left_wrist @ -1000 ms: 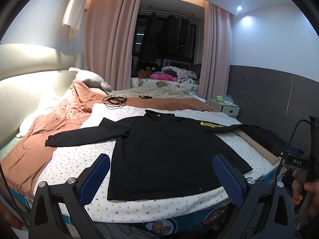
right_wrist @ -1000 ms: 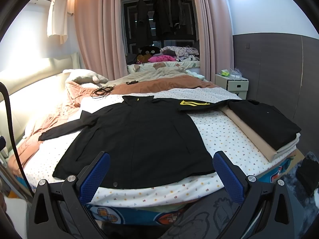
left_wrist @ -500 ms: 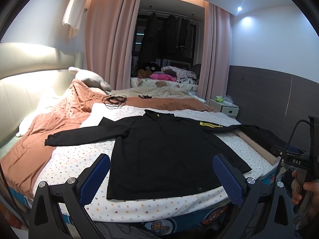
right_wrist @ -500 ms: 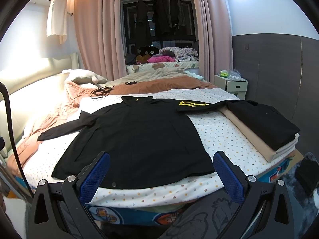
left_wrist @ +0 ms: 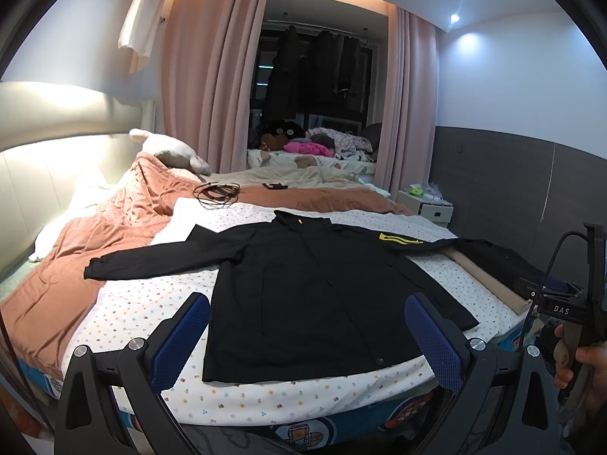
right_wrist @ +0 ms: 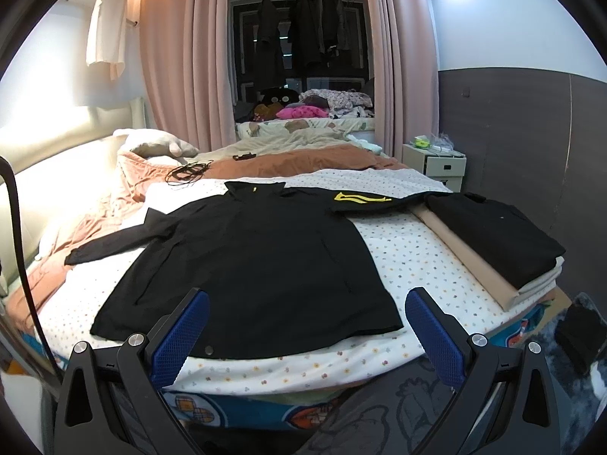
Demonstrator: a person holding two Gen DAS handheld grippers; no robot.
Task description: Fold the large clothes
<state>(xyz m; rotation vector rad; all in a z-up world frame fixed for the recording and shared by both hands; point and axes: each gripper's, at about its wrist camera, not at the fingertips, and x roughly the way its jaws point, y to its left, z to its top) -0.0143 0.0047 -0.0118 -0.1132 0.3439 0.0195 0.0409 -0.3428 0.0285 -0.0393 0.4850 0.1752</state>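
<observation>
A large black jacket (left_wrist: pixel 311 295) lies spread flat on the bed, sleeves out to both sides, with a yellow mark on the right sleeve (left_wrist: pixel 400 239). It also shows in the right wrist view (right_wrist: pixel 258 261). My left gripper (left_wrist: pixel 307 337) is open and empty, held in front of the bed's near edge, over the jacket's hem. My right gripper (right_wrist: pixel 307 335) is open and empty too, in front of the hem. The right gripper's body and the hand holding it show in the left wrist view (left_wrist: pixel 569 314).
A stack of folded clothes (right_wrist: pixel 493 235) lies on the bed's right side. An orange duvet (left_wrist: pixel 76 258) is bunched at the left. A coiled cable (left_wrist: pixel 216 192) lies behind the jacket. A nightstand (right_wrist: pixel 436 163) stands at the far right. A dark item (right_wrist: pixel 578 335) lies on the floor.
Both views have shifted very slightly. The jacket has not moved and both grippers stay open.
</observation>
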